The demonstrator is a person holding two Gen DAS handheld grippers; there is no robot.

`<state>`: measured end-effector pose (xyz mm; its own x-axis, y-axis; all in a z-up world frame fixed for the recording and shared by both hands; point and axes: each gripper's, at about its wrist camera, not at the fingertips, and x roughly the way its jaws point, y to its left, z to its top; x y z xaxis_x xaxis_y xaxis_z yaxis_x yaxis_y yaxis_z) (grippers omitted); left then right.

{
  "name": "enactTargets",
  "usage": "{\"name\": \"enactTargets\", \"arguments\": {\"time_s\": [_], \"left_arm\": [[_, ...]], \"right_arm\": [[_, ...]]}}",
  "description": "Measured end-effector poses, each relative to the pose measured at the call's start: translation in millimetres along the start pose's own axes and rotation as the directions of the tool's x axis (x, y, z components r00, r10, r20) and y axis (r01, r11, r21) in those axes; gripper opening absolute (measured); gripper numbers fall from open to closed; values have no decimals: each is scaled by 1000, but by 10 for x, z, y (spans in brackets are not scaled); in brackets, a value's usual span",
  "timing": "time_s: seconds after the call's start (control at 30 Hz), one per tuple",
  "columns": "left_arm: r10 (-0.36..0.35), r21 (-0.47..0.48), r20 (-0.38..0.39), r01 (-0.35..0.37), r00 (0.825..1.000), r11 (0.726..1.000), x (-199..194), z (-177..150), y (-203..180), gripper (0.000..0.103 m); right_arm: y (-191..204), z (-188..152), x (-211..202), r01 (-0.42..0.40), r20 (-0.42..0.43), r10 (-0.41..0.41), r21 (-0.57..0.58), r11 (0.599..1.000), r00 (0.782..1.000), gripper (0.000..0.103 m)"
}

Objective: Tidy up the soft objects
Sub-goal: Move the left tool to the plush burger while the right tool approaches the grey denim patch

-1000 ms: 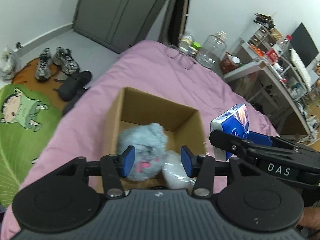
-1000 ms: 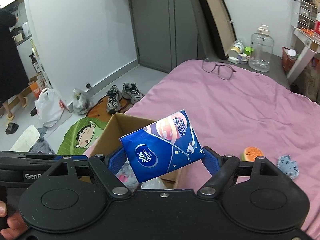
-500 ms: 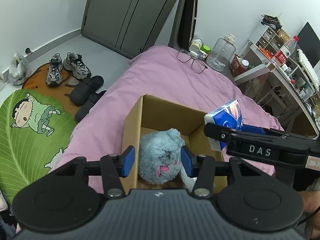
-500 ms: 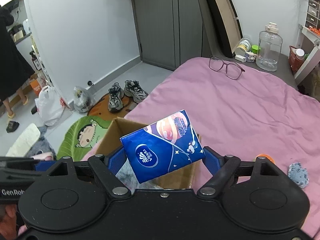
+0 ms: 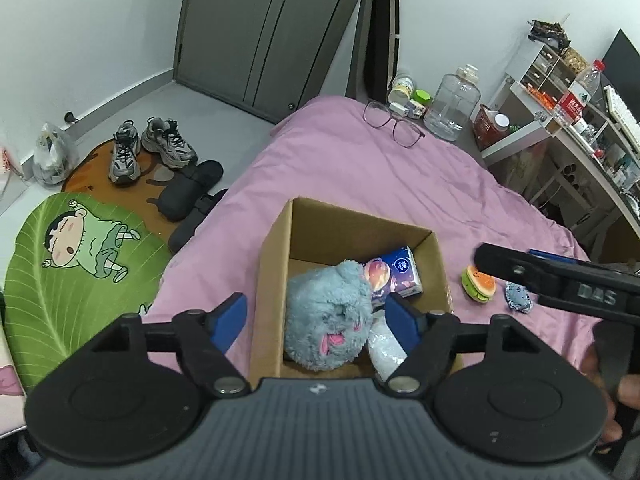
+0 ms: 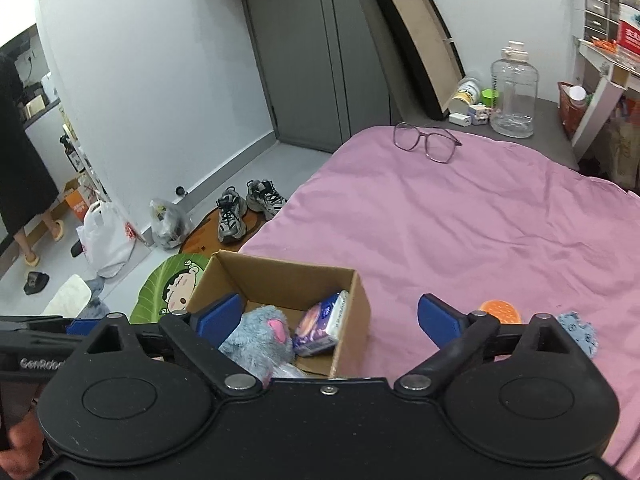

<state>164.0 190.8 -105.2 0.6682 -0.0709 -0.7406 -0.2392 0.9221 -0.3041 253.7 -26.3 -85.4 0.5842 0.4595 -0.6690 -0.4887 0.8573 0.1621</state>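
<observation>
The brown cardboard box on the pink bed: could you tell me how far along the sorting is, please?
Done: the brown cardboard box holds a fluffy grey-blue plush toy, a blue tissue pack and a white plastic packet. In hand: nothing; the left gripper and right gripper have just been opening, with nothing between their jaws. Left: the orange burger-shaped toy and small blue-grey fabric piece lie on the pink bedsheet.

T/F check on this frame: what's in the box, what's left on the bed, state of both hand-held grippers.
1. The tissue pack lies inside the cardboard box. True.
2. The right hand-held gripper grips the tissue pack. False: its jaws are open, just widened, holding nothing.
3. The burger toy is in the box. False: it sits on the pink bedspread beside it.
4. The grey plush is in the box. True.
5. The left hand-held gripper is open. True.
</observation>
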Motion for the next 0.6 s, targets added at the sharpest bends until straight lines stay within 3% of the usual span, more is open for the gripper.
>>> {"name": "enactTargets", "arguments": {"time_s": [0.4,0.6], "left_arm": [[37,40,-35,-36,999,999,-155,52,-328,86],[59,79,-31,-57,998,995,-286,47,-529,103]], "right_arm": [[-380,-35,-387,-16,25,15,62,998,1000,103],[-508,-53,-580,-48,34,46,80,996,998,103]]}}
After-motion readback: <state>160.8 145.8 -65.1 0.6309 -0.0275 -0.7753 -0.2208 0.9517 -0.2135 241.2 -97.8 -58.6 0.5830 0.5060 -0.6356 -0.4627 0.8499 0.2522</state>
